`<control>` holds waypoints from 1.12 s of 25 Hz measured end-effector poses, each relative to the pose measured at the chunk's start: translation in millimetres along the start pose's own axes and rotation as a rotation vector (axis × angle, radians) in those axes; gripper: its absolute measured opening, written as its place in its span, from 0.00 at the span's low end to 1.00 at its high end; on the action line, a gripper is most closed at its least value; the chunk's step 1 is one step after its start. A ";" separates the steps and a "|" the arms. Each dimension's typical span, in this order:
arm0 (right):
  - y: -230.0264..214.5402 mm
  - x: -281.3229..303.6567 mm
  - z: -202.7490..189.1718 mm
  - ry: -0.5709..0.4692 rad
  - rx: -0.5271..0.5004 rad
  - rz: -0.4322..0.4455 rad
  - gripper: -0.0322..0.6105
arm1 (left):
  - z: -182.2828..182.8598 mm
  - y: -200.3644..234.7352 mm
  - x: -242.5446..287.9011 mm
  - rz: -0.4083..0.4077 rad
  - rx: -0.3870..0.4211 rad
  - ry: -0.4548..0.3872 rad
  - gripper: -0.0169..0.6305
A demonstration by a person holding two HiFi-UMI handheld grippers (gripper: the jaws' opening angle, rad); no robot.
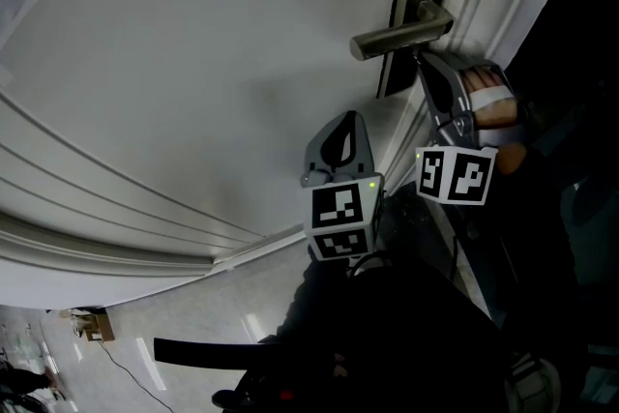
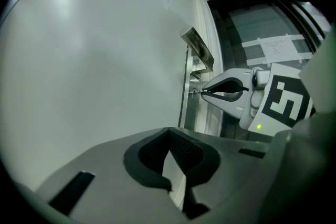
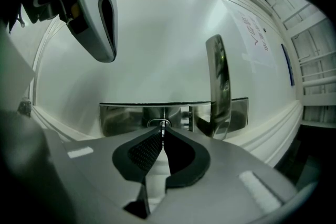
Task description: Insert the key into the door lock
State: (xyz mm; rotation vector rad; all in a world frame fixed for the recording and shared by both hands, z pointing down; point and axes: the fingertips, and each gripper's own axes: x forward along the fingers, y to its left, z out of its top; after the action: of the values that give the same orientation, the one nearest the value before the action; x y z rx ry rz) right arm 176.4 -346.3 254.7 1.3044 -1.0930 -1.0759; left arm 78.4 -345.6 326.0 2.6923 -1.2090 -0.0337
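Key (image 3: 163,127) pinched edge-on between the tips of the right tongs (image 3: 162,135), its free end meeting the round keyhole (image 3: 159,123) in the polished metal lock plate (image 3: 121,118) of a white door (image 3: 157,44). How far the blade sits inside the keyhole cannot be made out. The right tongs are clamped on the key, with no gap showing at their tips. The lever handle (image 3: 218,86) juts from the same plate just beside the keyhole, on the side away from the left tongs.

From the left gripper view, the right tongs (image 2: 203,93) point straight at the plate's edge, with a small glint of metal at their tip where it touches the plate below the handle (image 2: 198,49). The left tongs (image 2: 169,131) are pressed together with nothing between them, and they stand apart from the lock, aimed along the door face.

In the head view, the left tongs (image 1: 350,119) hover near the door panel, below the handle (image 1: 398,36). A hand (image 1: 488,103) grips the right gripper near the door's edge.
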 end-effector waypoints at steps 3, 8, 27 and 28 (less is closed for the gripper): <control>0.4 0.0 -0.2 -0.003 0.003 0.001 0.07 | -1.0 -0.9 0.9 -0.001 0.000 0.003 0.03; 0.0 -0.1 -0.1 -0.004 0.004 0.000 0.07 | -2.1 -2.0 1.6 -0.004 0.003 0.008 0.03; -1.2 0.2 0.0 -0.003 -0.004 0.004 0.07 | 1.5 -10.7 4.7 -0.031 0.016 0.001 0.03; -1.0 0.2 0.5 -0.003 -0.005 0.004 0.07 | 1.7 -11.0 4.6 -0.032 0.017 0.000 0.03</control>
State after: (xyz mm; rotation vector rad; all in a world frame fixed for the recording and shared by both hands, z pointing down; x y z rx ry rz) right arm 175.9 -346.6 253.7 1.2961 -1.0947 -1.0774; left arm 89.4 -342.2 322.6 2.7261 -1.1715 -0.0277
